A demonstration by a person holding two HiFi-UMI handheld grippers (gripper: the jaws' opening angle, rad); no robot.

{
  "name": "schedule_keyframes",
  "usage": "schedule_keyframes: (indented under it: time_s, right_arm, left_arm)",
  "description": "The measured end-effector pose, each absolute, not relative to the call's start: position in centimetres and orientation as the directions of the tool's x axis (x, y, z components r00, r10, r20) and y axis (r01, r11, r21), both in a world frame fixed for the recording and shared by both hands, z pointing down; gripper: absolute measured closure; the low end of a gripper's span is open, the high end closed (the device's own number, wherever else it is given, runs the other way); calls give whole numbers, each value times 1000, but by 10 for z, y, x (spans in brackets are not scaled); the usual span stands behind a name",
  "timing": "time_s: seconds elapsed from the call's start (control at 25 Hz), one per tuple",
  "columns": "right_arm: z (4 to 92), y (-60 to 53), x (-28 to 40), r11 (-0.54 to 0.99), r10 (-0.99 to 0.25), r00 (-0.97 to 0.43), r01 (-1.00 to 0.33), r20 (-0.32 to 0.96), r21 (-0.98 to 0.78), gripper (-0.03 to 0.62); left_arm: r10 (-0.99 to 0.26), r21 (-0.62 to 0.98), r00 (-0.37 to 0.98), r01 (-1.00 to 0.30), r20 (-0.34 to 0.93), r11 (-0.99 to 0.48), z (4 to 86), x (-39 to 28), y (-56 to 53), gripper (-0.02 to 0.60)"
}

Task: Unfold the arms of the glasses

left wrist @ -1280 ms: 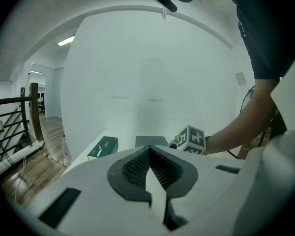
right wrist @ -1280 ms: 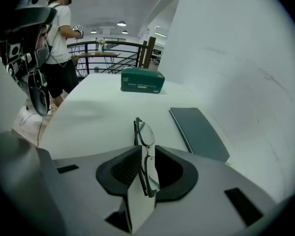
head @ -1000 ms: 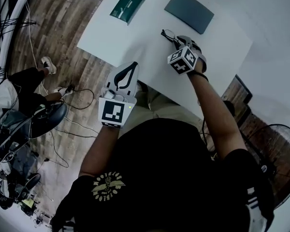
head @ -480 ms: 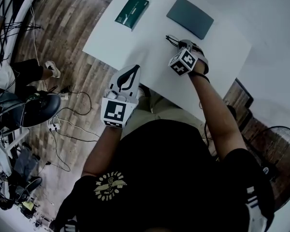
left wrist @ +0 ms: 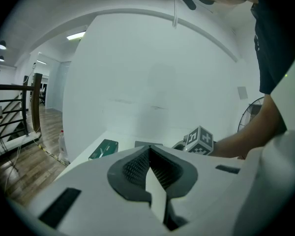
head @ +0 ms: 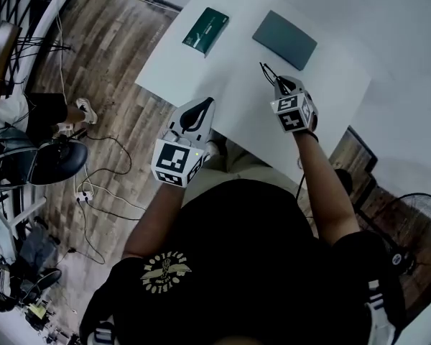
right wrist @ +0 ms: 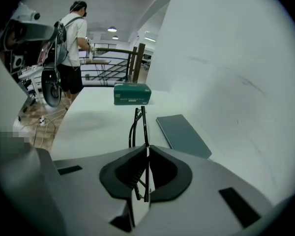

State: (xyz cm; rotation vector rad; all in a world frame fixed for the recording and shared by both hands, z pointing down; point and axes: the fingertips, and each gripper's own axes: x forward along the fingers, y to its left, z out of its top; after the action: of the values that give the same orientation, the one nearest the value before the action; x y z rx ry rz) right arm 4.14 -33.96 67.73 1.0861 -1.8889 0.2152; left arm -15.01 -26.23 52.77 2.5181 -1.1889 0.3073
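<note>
Early in the task: holding stage, nothing opened yet by the look of it. Gripping the glasses [right wrist: 139, 127] in the clenched jaws of the right gripper [right wrist: 145, 149], out over the white table [head: 223, 85], short of a grey case [head: 284, 39] and a green box [head: 205, 31]. Thin dark frame, seen edge-on, poking past the jaw tips; arms seemingly folded flat against the front, though too slim to be sure. Left gripper [left wrist: 148, 156] clenched on nothing, near the table's front edge. Next: opening it, reaching across, pinching one arm's tip, swinging gently outward.
</note>
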Motion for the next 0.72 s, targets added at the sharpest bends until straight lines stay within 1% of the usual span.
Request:
schedule_keyframes:
  time_s: [0.16, 0.32, 0.52, 0.72]
  right_arm:
    - [648, -332, 38, 553, -646, -254, -806, 720, 212, 575]
    - [618, -326, 29, 536, -692, -319, -828, 647, 165, 576]
    - [591, -320, 20, 519, -735, -349, -842, 581, 151, 576]
    - [554, -307, 12, 484, -775, -396, -873, 493, 60, 576]
  left_arm:
    - [-705, 199, 638, -768, 308, -608, 514, -153, -261, 575]
    - [-705, 238, 649, -760, 286, -604, 502, -159, -259, 575]
    - [-699, 232, 664, -748, 265, -622, 487, -159, -257, 575]
    - [-657, 220, 712, -702, 247, -677, 466, -150, -249, 575]
